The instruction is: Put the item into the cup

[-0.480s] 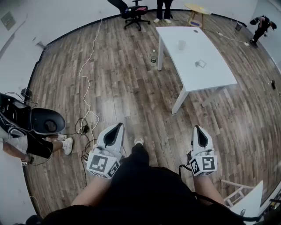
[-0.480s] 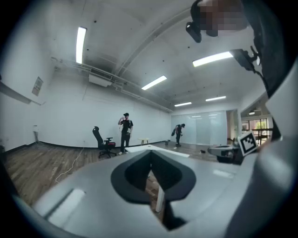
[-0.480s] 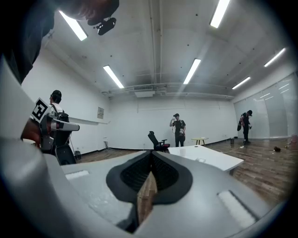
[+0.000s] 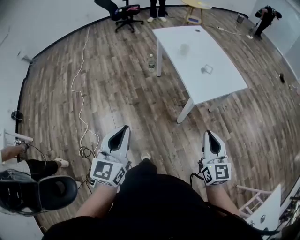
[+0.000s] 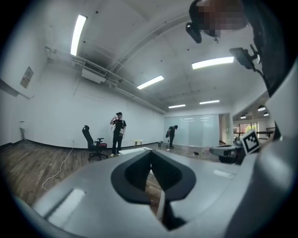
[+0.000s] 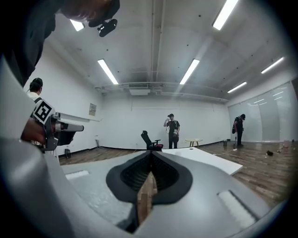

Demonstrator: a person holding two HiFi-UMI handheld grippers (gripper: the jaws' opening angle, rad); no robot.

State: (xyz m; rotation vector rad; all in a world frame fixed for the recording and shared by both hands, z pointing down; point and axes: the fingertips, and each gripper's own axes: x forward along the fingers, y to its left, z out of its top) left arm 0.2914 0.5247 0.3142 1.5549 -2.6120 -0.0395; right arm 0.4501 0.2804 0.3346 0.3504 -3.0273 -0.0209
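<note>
Two handheld grippers hang low in front of my operator's dark clothing, over a brown plank floor (image 4: 117, 103), well short of the work. The left gripper (image 4: 124, 129) has its jaws brought together at the tips, with only a thin slit of floor showing behind them in its own view and nothing between them. The right gripper (image 4: 207, 133) is likewise closed tight and empty, its ribbed pads meeting along a single seam. Both point ahead toward a white table (image 4: 220, 79) that stands far and slightly right of me. On its far half sits the cup (image 4: 183, 48), pale and see-through, upright as far as I can make out. The item (image 4: 206, 69), a small clear object whose kind I cannot tell, lies on the tabletop nearer to me and to the right of the cup, apart from it. Neither gripper is near either one. On the floor just beside the table's far-left leg stands a bottle (image 4: 151, 64). A white cable (image 4: 77, 89) snakes along the floor at left, running from the far wall toward my feet. At the far edge of the room are a black office chair (image 4: 123, 10), a standing person (image 4: 157, 8) just to its right, and a small yellow table (image 4: 197, 5). Another person (image 4: 265, 14) bends over in the far-right corner.
</note>
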